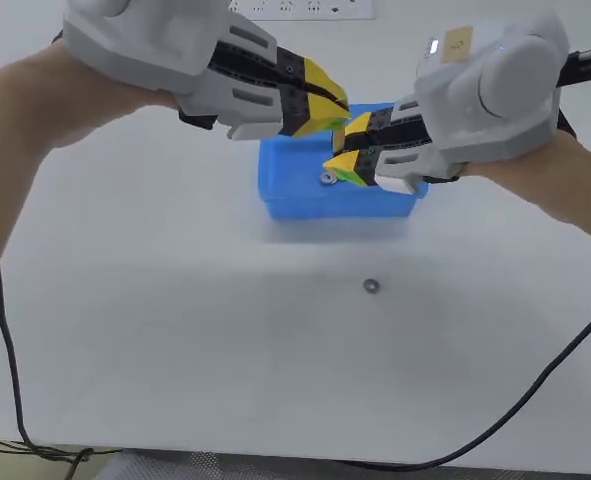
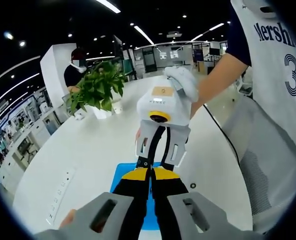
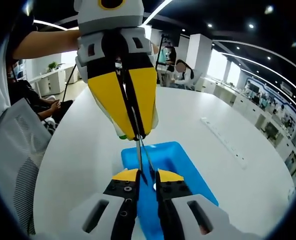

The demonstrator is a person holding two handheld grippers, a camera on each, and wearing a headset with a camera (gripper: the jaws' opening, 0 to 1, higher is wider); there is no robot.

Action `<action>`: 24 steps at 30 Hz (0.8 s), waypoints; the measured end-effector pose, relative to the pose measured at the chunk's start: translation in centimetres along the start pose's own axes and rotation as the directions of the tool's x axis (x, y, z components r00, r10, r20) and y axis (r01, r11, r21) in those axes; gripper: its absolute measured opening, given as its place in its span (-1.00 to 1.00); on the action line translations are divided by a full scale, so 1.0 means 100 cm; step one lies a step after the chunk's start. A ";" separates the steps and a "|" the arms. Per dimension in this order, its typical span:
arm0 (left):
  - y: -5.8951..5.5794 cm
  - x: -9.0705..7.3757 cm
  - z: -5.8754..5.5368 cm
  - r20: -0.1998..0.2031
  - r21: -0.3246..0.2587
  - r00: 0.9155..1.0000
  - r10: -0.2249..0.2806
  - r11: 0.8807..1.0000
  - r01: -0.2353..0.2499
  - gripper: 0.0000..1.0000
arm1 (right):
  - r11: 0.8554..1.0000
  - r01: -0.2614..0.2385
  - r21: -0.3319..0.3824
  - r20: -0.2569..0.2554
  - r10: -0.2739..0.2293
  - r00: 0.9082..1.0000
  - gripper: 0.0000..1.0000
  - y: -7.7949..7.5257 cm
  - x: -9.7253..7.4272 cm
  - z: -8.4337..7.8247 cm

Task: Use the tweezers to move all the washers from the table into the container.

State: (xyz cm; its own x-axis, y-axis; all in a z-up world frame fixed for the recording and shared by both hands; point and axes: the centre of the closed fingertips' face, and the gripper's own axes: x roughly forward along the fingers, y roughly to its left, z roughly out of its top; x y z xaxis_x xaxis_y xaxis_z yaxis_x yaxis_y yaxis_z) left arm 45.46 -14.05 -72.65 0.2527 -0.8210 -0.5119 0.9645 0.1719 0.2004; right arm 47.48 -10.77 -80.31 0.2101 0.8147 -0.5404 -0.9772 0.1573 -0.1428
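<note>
One washer [image 1: 371,286] lies on the bare worktop [image 1: 175,330], on my side of the blue container [image 1: 295,205] and nearer my right hand-held gripper [image 1: 338,167] than my left hand-held gripper [image 1: 337,108]. The tweezers [image 3: 141,160] run lengthwise from the left one's shut jaws down between the right one's, which are closed on their legs above the container.

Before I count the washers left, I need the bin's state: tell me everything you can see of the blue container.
The blue container is a shallow, open-topped rectangular tray, plastic by its look, sitting flat on the white table. One washer shows over its floor. The left gripper and right gripper, both shut on the tweezers, hang above it; contact with its rim cannot be told. A loose washer lies on the table outside its near wall.
</note>
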 end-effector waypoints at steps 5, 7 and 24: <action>-0.008 0.000 0.003 -0.003 0.009 1.000 -0.007 1.000 0.007 -0.89 | 1.000 0.003 -0.009 -0.005 -0.003 1.000 -0.71 0.007 -0.008 -0.001; -0.012 0.000 0.005 -0.007 0.015 1.000 -0.009 1.000 0.009 -0.89 | 1.000 0.003 -0.011 -0.007 -0.003 1.000 -0.71 0.012 -0.012 0.000; -0.053 0.003 0.020 -0.013 0.029 0.999 -0.043 0.999 0.043 -0.89 | 1.000 -0.019 -0.013 0.002 0.019 1.000 -0.71 0.051 -0.041 0.004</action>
State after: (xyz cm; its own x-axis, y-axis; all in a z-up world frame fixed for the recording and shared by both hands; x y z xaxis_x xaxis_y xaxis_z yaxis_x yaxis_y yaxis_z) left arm 40.24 -16.31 -72.16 0.2120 -0.8205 -0.5308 0.9719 0.1200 0.2026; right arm 41.64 -13.09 -78.43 0.1918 0.8187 -0.5412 -0.9804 0.1349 -0.1433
